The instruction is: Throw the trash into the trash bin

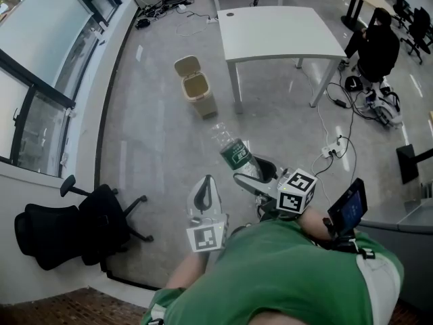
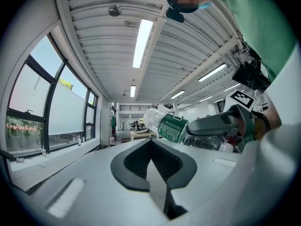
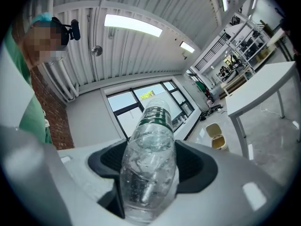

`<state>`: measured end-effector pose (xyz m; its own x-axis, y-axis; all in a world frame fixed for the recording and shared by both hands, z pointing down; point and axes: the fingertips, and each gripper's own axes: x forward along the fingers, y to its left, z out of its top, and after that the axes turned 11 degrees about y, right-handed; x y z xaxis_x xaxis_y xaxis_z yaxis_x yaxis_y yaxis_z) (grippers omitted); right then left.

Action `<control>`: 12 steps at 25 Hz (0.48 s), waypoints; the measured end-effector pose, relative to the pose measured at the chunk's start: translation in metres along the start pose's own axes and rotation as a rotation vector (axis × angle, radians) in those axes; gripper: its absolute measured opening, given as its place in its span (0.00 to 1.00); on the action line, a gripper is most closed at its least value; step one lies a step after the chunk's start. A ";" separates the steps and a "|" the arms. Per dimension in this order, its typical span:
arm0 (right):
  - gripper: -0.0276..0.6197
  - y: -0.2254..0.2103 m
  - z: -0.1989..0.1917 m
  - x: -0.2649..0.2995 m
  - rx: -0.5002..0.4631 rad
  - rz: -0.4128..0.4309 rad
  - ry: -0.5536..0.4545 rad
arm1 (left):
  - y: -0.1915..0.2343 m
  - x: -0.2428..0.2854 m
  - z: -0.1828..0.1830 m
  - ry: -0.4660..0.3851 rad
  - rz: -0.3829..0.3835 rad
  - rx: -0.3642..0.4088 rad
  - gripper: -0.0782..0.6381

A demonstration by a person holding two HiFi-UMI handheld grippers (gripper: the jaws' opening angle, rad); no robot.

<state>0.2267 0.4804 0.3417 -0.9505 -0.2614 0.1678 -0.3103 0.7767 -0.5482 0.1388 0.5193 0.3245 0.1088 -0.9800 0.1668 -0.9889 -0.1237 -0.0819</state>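
Clear plastic bottle [image 1: 233,149]: crinkled and see-through, with a green label band round the body. It is clamped at its near end in the right gripper and held in the air above the floor.
Right gripper [image 1: 255,173]: jaws pressed onto the bottle from both sides, dark pads against its dented wall.
Left gripper [image 1: 205,196]: jaws closed together with nothing between them. It sits at 8 o'clock of the bottle.
Trash bin [image 1: 196,85]: beige and boxy, lid tipped up, mouth open. It stands on the grey floor [image 1: 155,147] at 11 o'clock from the right gripper, well apart, beside a leg of the white table [image 1: 277,32].
Long axis: in the head view the bottle runs from 5 to 11 o'clock, free end aimed at the bin.
Nearer hand: the right, which holds the load.
Next move, judged: carry toward 11 o'clock until over the mouth, then release.
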 end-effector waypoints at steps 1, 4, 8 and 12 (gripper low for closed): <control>0.54 -0.006 0.005 0.001 0.001 0.001 0.000 | 0.000 0.008 0.002 0.002 0.001 0.000 0.12; 0.54 -0.025 0.019 0.005 0.008 0.004 -0.003 | 0.002 0.030 0.008 0.003 0.008 0.001 0.12; 0.54 -0.048 0.034 0.009 0.015 0.018 -0.005 | 0.003 0.056 0.014 0.011 0.022 0.010 0.12; 0.54 -0.071 0.047 0.013 0.021 0.041 -0.004 | 0.002 0.082 0.019 0.022 0.046 0.018 0.12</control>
<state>0.2367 0.3945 0.3444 -0.9625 -0.2315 0.1416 -0.2704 0.7749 -0.5714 0.1477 0.4356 0.3198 0.0608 -0.9811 0.1837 -0.9908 -0.0816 -0.1077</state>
